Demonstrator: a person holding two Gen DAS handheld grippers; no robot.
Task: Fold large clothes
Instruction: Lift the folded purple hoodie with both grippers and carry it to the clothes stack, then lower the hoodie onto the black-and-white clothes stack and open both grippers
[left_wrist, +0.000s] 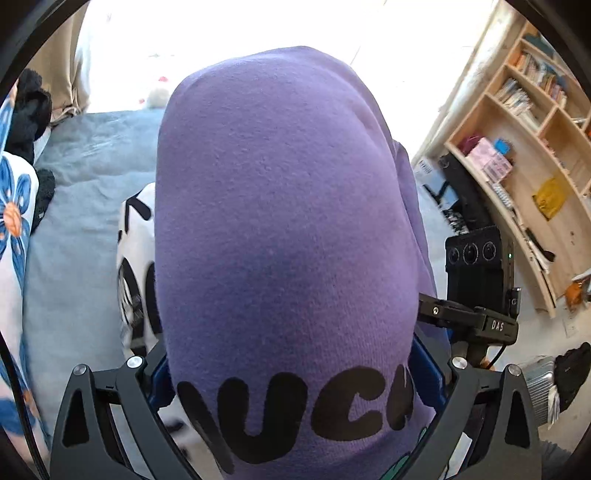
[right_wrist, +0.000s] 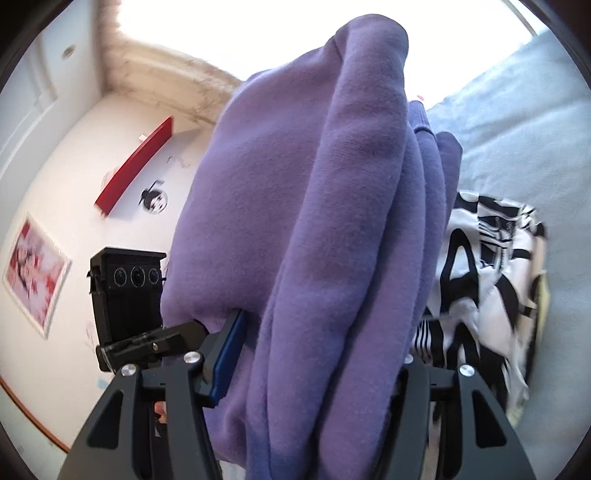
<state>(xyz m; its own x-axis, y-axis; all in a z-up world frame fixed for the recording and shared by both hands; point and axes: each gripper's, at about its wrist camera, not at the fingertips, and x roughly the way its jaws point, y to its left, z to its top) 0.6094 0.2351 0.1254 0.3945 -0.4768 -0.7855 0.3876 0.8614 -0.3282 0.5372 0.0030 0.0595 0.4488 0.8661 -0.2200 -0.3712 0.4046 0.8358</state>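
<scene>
Item: purple sweatshirt (left_wrist: 280, 229), heavy fleece, black lettering near the hem end. Location: off the bed, bundled between the jaws of both grippers and rising ahead of each camera.

Left gripper (left_wrist: 291, 391): clamped on the sweatshirt, cloth filling the gap between the blue pads. Right gripper (right_wrist: 317, 354): likewise gripping the sweatshirt (right_wrist: 314, 229), which shows several stacked layers along its far edge.

Condition: layers suggest folding largely done; judged to be a folded bundle in carry, with setting down left.

Beyond and below the grippers: grey-blue bedcover (left_wrist: 85, 206); black-and-white patterned garment (right_wrist: 487, 266) lying on it just right of the right gripper, looks loose, folding apparently still owed. Further out: wooden bookshelf (left_wrist: 524, 155).
</scene>
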